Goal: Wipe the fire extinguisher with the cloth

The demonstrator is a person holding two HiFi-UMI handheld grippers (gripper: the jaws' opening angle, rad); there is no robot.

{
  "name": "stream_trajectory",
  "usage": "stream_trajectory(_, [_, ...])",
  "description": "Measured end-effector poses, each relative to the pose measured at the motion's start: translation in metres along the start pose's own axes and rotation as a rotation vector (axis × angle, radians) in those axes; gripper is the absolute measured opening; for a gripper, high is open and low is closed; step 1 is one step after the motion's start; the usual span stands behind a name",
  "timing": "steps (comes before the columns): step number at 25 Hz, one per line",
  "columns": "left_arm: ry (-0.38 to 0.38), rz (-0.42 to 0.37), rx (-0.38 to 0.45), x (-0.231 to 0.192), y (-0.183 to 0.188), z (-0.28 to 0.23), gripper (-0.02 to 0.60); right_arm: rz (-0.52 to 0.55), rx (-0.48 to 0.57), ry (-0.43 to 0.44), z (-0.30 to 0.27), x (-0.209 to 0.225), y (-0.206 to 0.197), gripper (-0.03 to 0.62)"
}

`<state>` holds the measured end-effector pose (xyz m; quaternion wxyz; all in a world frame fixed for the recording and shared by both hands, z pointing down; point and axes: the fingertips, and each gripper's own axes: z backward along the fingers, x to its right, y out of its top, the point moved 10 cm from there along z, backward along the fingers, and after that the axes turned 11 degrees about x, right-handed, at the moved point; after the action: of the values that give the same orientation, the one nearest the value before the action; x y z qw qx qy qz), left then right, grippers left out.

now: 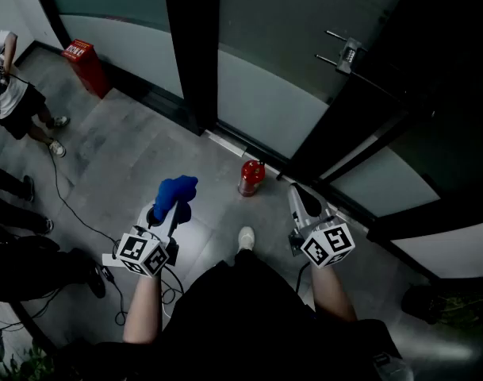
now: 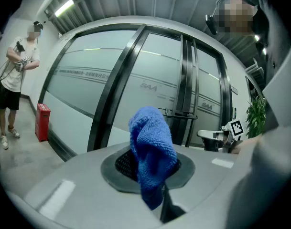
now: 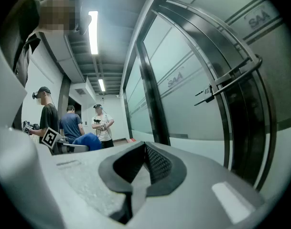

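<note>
"SAA", pale lettering on glass wall (image 2: 150,86), right of dark pillar, left gripper view. Same "SAA" twice in right gripper view: once mid-pane left of door handle, once far upper right. Thin print line along frosted band (image 2: 78,72): too small to read. Red box (image 1: 84,62), far left: white print, illegible. Fire extinguisher (image 1: 251,176) label: unreadable.

The head view looks steeply down on the floor (image 1: 122,161) and the foot of the glass wall (image 1: 265,105), with the left gripper (image 1: 163,215) and right gripper (image 1: 302,199) near below. The left gripper view sits low, tilted up at that wall. The right gripper view faces left along it, and each shows the other gripper at its edge.
</note>
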<state>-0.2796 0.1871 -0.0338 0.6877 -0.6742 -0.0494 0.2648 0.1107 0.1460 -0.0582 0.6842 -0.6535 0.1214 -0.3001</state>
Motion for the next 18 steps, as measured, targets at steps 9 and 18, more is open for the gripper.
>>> stream_trajectory(9, [-0.053,-0.016,-0.018,-0.009,-0.012,-0.118,0.055,-0.018,-0.023,0.016,-0.070,0.088,-0.001,0.003])
stream_trajectory(18, [-0.120,-0.004,-0.076,-0.015,-0.058,-0.224,0.054,-0.053,-0.096,0.027,-0.098,0.153,-0.031,0.003])
